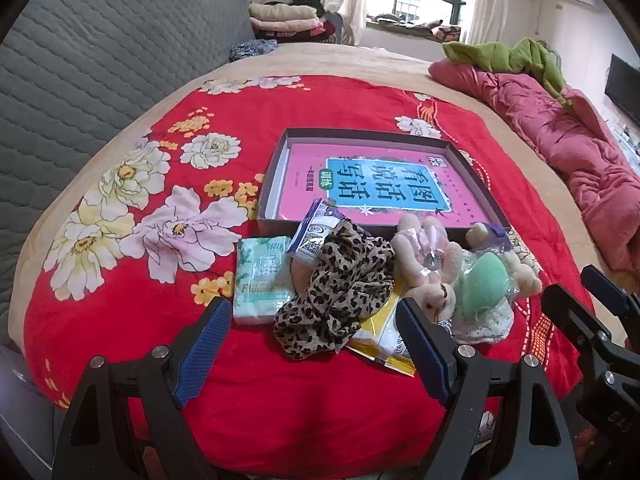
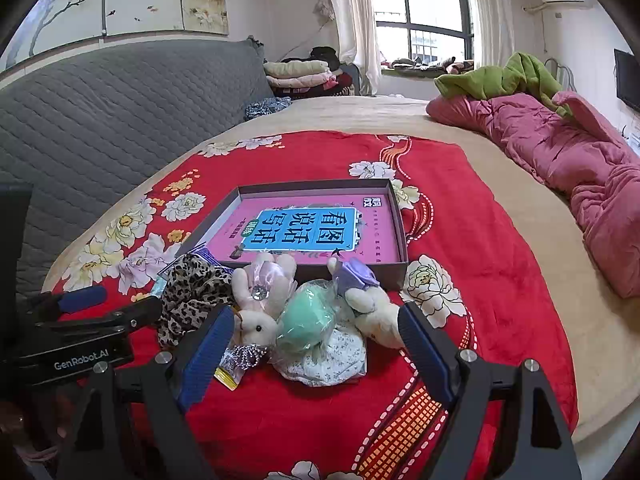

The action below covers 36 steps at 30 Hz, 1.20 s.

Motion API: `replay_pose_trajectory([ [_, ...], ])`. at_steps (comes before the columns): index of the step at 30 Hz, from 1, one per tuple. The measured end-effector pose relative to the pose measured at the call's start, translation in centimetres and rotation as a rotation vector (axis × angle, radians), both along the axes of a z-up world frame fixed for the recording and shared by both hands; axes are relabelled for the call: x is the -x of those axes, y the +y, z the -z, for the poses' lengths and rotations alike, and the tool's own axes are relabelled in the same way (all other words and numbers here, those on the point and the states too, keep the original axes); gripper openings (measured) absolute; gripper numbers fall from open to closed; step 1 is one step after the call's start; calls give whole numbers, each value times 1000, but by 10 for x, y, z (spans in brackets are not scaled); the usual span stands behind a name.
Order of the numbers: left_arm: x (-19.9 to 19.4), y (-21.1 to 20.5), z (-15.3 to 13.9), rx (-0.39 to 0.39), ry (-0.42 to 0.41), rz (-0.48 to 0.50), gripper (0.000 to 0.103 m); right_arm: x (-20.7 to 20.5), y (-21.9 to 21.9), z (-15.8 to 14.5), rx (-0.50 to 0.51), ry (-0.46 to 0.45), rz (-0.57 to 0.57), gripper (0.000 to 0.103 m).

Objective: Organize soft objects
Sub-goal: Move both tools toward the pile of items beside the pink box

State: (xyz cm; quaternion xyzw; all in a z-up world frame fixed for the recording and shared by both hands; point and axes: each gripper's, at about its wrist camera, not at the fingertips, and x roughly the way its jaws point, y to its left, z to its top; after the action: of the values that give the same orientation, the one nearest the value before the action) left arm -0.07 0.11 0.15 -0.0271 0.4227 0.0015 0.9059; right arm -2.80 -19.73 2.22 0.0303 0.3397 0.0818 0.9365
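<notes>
Both tongs stood wide open with nothing between the pads: your left gripper (image 1: 316, 344) hung over the near edge of the pile, your right gripper (image 2: 316, 344) beside it, both tilted down at the bed. You had the soft stuff heaped on the red floral blanket (image 1: 132, 184), right up against the near wall of the shallow grey box (image 1: 280, 148), none of it fully inside. Box held a pink book (image 1: 384, 172) with a blue label, lying flat. Leftmost in the heap was a pale green tissue pack (image 1: 260, 276), touching a blue-and-white packet (image 1: 316, 232) whose top edge leaned over the box wall. Leopard-print scrunchie (image 1: 340, 292) lay in the middle, over a yellow packet (image 1: 384, 340). To its right, a cream plush rabbit (image 2: 260, 300) with a pink bow, then a mint green sponge in clear wrap (image 2: 304, 316) resting on a white floral cloth (image 2: 332, 360), then a second plush rabbit (image 2: 376, 312) with a purple bow, against the box corner. Your left pads flanked the scrunchie and yellow packet; your right pads flanked the rabbits and sponge, not touching either. A pink quilt (image 2: 560, 152) lay bunched along the far right of the bed, well apart from the pile.
</notes>
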Motion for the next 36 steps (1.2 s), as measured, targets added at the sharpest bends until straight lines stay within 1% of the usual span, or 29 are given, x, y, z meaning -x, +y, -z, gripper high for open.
replay_pose_trajectory([
  [2,0,-1,0,-1,-1,4,85,-2,2,2,1,11,0,83],
  [15,-1,2,-2,-2,-6,-4,85,-1,-2,2,12,4,17,83],
  [25,-2,2,-2,9,-9,14,85,-2,-3,7,19,12,14,83],
  [32,-7,5,5,21,6,8,85,-4,-12,12,1,19,35,83],
  [36,-8,4,6,14,5,8,85,-6,-17,14,-6,21,41,83],
])
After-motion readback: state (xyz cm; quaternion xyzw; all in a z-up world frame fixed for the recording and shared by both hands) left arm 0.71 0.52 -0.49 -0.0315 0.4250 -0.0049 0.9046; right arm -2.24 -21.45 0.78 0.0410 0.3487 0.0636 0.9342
